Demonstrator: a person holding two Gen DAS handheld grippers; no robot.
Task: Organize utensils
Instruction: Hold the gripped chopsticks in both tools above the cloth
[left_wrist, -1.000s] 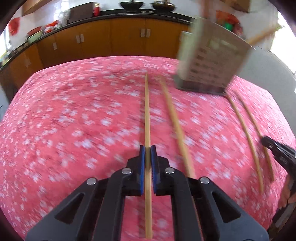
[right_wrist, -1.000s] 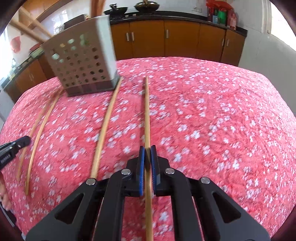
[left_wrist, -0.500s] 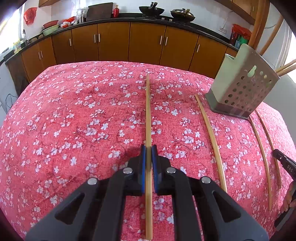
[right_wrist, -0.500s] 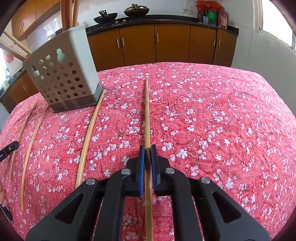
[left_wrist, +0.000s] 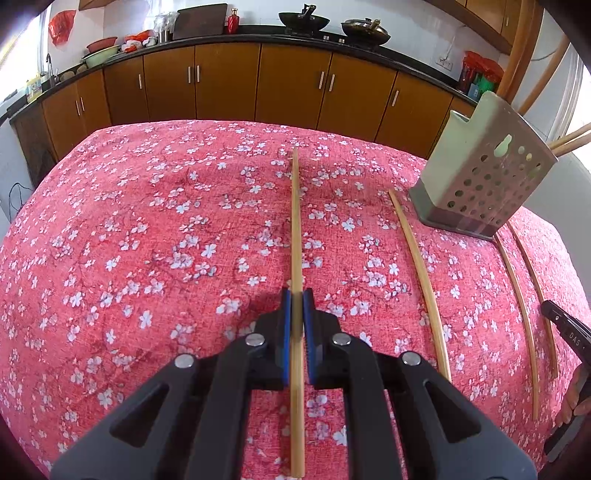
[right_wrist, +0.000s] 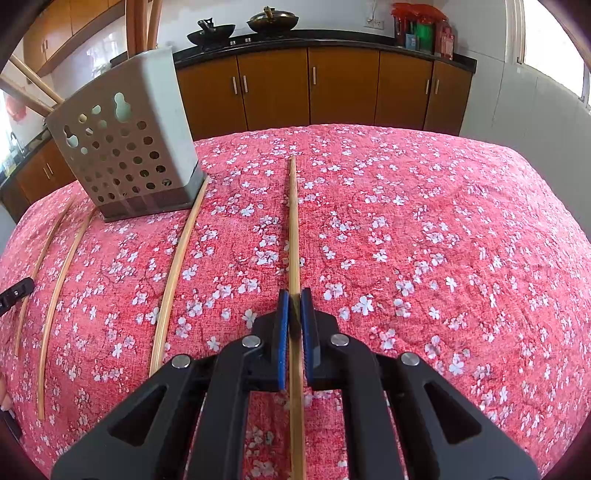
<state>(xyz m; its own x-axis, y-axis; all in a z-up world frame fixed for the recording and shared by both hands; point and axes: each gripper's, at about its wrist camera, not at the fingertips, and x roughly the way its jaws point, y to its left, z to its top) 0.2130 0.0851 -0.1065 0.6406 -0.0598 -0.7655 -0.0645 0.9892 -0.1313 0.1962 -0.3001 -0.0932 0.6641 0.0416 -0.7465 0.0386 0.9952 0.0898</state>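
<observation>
Gripping one chopstick each in closed jaws, both grippers hover over the bench; the perforated holder, upper left, could tip if a long stick strikes its rim.

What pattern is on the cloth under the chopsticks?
Red tablecloth with small white blossom prints; clearest in the right wrist view.

The utensil holder now sits upright at the left view's right edge.
</observation>
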